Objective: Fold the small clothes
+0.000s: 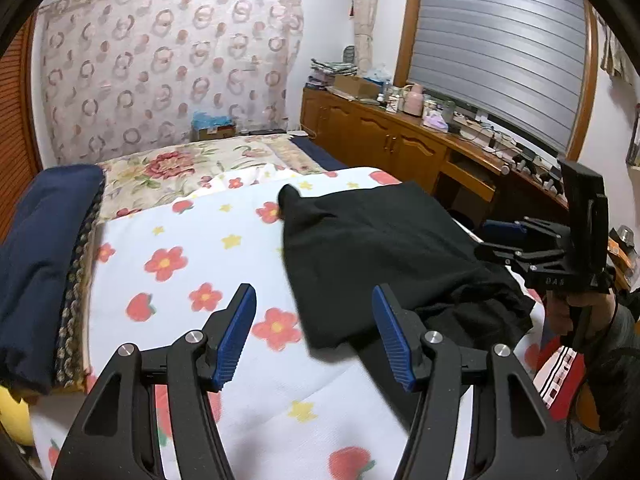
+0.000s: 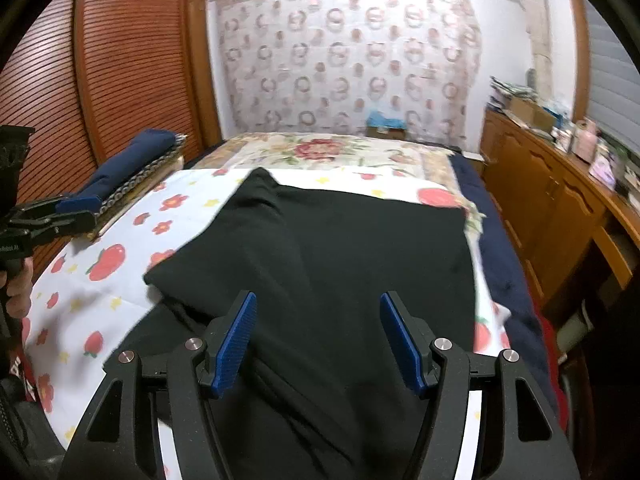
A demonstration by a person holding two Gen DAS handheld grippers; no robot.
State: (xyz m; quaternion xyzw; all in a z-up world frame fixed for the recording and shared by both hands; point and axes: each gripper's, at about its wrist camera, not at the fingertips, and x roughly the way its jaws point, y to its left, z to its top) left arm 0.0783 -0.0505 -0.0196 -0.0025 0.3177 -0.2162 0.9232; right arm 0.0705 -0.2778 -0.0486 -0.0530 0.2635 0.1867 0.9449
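A black garment (image 1: 372, 256) lies on the white flowered blanket (image 1: 180, 280), partly folded, with a loose bunched part at its near right. My left gripper (image 1: 314, 332) is open and empty, held above the blanket at the garment's near left corner. My right gripper (image 2: 318, 336) is open and empty, held over the near part of the black garment (image 2: 340, 248). The right gripper also shows at the right edge of the left wrist view (image 1: 516, 240), and the left gripper at the left edge of the right wrist view (image 2: 60, 212).
A folded navy blanket (image 1: 36, 264) lies along the bed's left side. A floral quilt (image 1: 192, 172) covers the far end of the bed. A wooden cabinet (image 1: 400, 136) with clutter stands to the right. Slatted wooden doors (image 2: 100, 72) stand to the left.
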